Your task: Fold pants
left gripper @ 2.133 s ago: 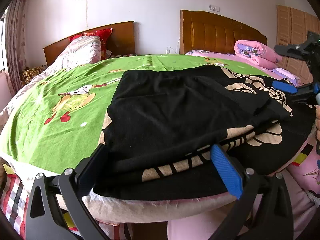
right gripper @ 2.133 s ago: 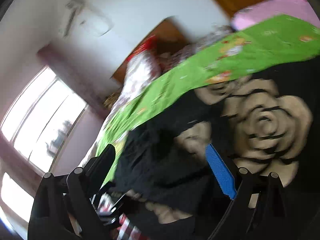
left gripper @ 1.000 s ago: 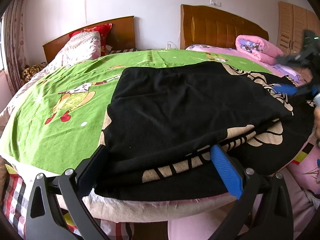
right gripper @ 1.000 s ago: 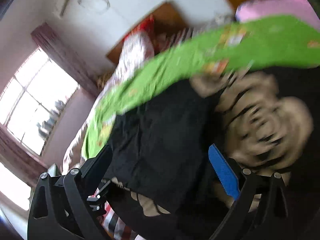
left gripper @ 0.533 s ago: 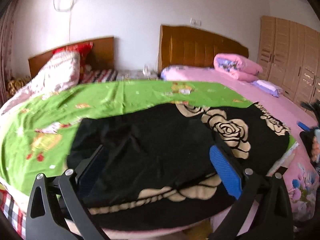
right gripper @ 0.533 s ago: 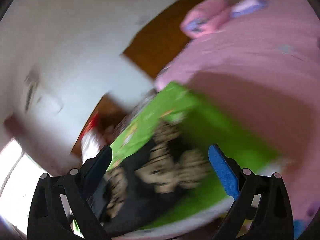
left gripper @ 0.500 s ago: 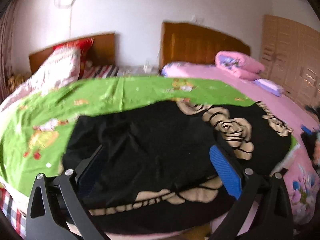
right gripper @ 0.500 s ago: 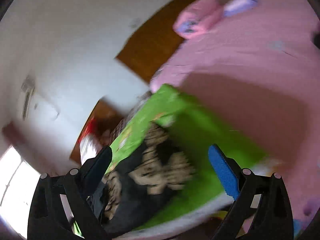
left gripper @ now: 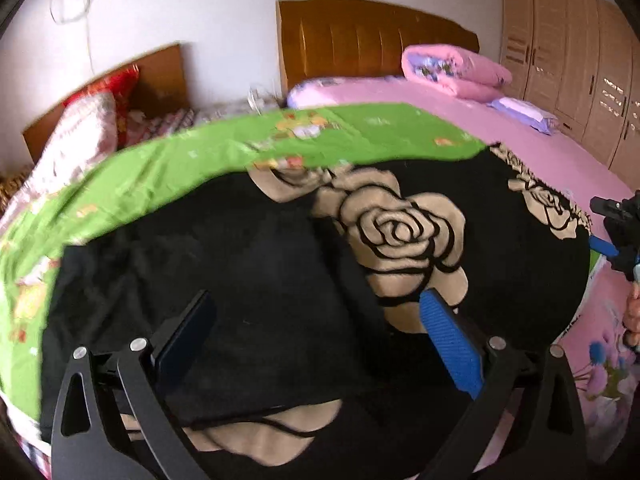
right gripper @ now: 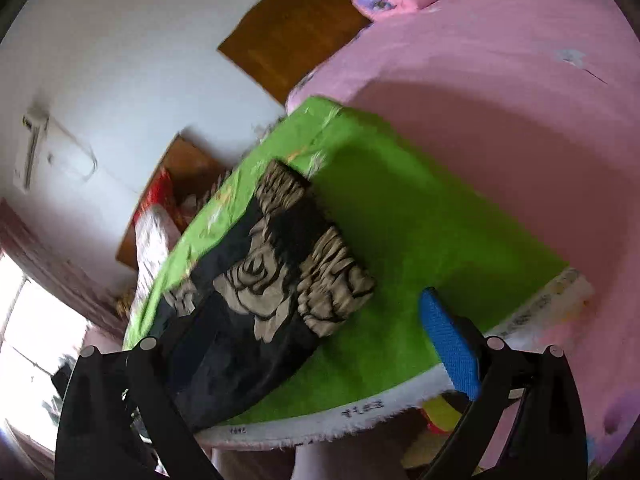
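The black pants with large beige rose prints [left gripper: 304,264] lie folded on a green cartoon-print sheet [left gripper: 224,152] on the near bed. My left gripper [left gripper: 316,324] is open and empty, hovering just above the pants' near part. In the right wrist view the pants [right gripper: 264,288] lie to the left on the green sheet [right gripper: 408,224]. My right gripper [right gripper: 304,336] is open and empty, held off the bed's right end. It also shows at the right edge of the left wrist view [left gripper: 616,236].
A second bed with a pink sheet [left gripper: 528,140] lies to the right, with a rolled pink quilt [left gripper: 452,68] by its wooden headboard [left gripper: 360,36]. Pillows [left gripper: 84,128] lie at the near bed's head. Wardrobe doors [left gripper: 580,60] stand at the far right.
The left gripper moved up and rightward over the pants. The right gripper pulled back from the pants to beyond the bed's right end. Both stayed open.
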Tool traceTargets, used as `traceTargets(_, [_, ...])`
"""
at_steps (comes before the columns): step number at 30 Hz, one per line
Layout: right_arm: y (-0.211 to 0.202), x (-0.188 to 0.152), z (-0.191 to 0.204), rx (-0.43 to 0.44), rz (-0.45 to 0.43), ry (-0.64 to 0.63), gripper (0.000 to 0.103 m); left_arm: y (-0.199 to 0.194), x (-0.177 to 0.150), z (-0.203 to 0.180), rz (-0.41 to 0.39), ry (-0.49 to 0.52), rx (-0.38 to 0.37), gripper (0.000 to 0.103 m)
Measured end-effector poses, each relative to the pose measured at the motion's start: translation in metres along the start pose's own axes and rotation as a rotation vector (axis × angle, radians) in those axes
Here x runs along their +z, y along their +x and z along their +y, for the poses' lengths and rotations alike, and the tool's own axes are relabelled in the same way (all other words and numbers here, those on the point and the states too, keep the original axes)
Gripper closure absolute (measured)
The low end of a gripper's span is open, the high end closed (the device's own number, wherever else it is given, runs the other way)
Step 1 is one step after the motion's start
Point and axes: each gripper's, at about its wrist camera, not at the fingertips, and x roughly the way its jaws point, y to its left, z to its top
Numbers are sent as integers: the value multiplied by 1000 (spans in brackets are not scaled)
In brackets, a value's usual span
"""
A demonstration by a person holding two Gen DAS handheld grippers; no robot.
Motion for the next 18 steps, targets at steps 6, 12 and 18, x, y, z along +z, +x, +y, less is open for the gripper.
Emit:
traceTargets(6, [20, -2, 26, -19, 97, -90, 7, 30, -9, -8, 78, 34, -12, 1])
traceTargets(12, [30, 0, 28, 82, 90, -35, 8, 29, -10, -8, 78, 45, -22, 1])
traceTargets(18, [33, 9, 25, 11, 73, 17, 21, 31, -10, -8, 77, 45, -25, 1])
